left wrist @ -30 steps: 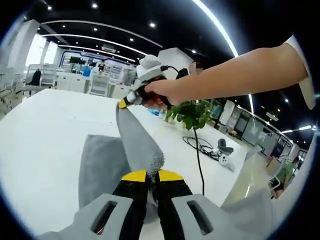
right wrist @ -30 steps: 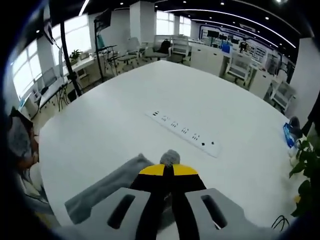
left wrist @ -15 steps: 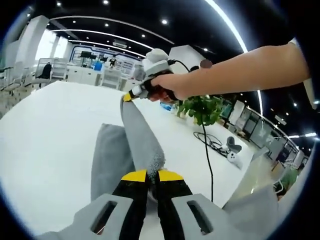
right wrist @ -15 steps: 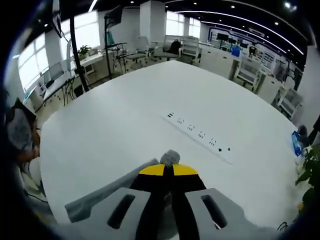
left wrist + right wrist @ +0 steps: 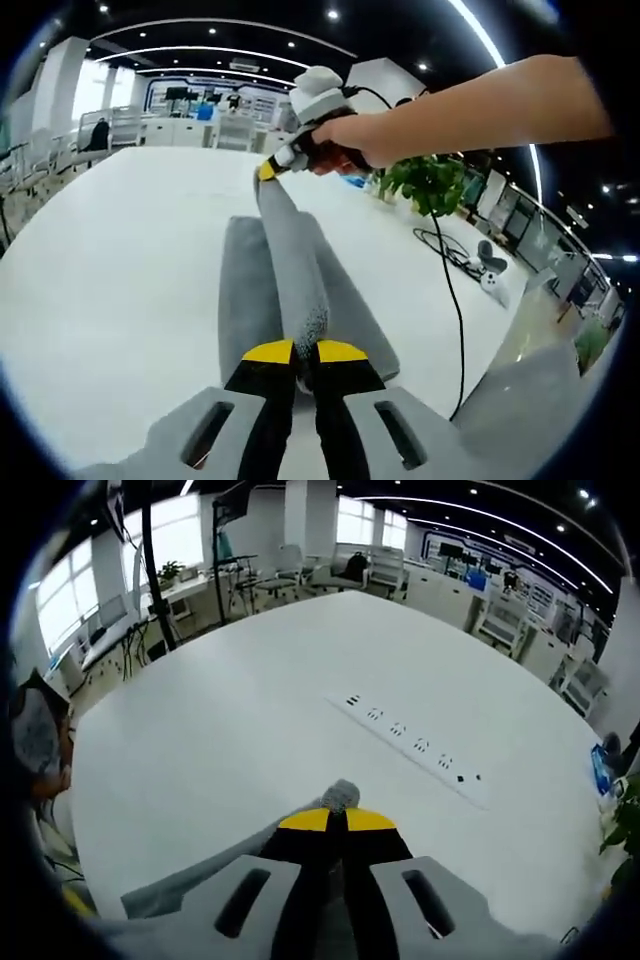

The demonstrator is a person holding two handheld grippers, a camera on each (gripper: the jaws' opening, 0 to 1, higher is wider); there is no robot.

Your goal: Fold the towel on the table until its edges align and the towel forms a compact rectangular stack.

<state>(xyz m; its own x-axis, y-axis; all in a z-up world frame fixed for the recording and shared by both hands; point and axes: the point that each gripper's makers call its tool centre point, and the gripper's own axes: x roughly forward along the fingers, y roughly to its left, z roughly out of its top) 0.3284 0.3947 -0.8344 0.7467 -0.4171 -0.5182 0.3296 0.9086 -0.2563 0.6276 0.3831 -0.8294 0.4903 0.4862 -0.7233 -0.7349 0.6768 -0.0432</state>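
A grey towel (image 5: 262, 300) lies lengthwise on the white table (image 5: 110, 260), and its upper layer is stretched taut as a raised ridge between both grippers. My left gripper (image 5: 304, 350) is shut on the near corner of that layer. At the far end of the ridge, the right gripper (image 5: 268, 170), held by a person's hand, pinches the other corner. In the right gripper view my right gripper (image 5: 336, 820) is shut on a small tuft of towel (image 5: 340, 794), with more grey cloth (image 5: 190, 880) hanging below to the left.
A white power strip (image 5: 412, 752) lies on the table beyond the right gripper. A potted green plant (image 5: 432, 182), a black cable (image 5: 455, 300) and a small white device (image 5: 493, 282) sit at the table's right side. Office chairs and desks stand past the table edge.
Both grippers have carried the lifted towel edge forward and lower over the flat part. The towel below now shows on both sides of the ridge.
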